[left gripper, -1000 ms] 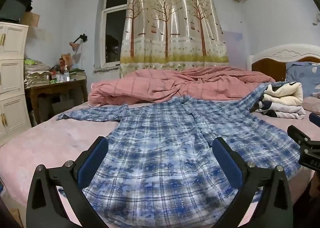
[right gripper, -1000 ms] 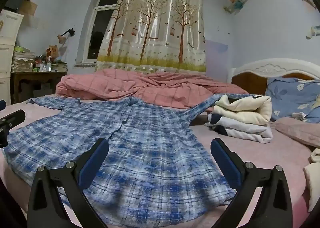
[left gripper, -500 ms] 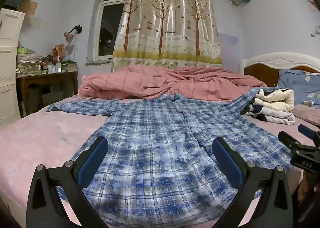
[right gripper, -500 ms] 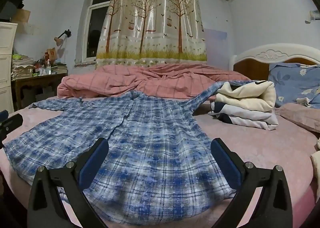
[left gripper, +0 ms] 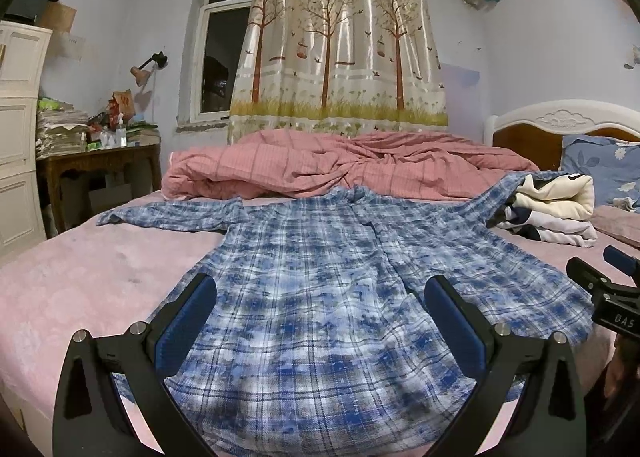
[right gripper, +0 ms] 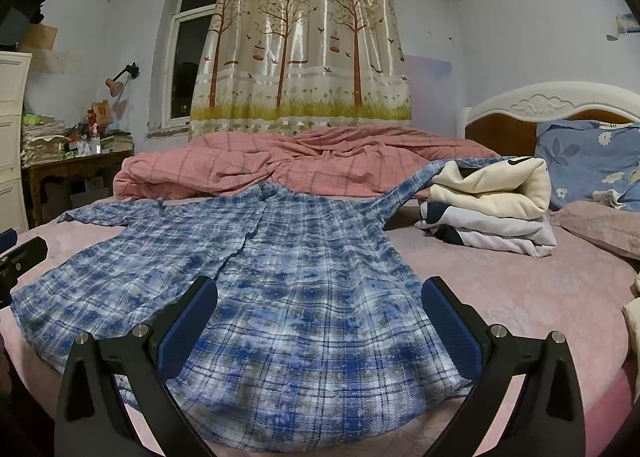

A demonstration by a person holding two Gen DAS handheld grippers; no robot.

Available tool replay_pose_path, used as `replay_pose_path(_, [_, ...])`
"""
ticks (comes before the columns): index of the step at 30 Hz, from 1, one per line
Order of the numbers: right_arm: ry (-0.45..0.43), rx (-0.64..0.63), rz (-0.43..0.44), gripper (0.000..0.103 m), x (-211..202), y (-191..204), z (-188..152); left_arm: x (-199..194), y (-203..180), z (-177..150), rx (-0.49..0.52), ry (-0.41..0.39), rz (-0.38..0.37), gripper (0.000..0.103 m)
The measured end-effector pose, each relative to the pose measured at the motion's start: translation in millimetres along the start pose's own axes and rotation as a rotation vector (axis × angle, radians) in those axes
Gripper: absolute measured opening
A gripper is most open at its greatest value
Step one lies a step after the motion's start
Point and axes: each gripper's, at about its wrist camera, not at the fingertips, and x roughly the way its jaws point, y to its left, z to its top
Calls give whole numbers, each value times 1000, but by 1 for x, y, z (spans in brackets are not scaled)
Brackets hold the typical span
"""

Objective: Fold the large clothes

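Where the plaid shirt (left gripper: 320, 297) lies flat on the pink bed (left gripper: 80, 281), its right sleeve end hides behind folded clothes (right gripper: 492, 201). Both the left hand-held gripper (left gripper: 320, 321) and right hand-held gripper (right gripper: 320, 321) gape wide, empty, near the hem; bare bed flanks each side.

Both tongs (left gripper: 320, 321) (right gripper: 319, 321) wide apart

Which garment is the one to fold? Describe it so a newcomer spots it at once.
Start at the bed with the pink sheet. In front of the bunched pink quilt lies the blue plaid shirt, spread flat with both sleeves out. The folded cream and navy pile to its right is plain; only the shirt is checked and unfolded.
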Motion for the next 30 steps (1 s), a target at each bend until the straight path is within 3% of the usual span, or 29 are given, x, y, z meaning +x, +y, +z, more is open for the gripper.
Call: replay_pose_path(30, [3, -1, 4, 103, 0, -2, 2, 3, -3, -6, 29, -6, 28, 103])
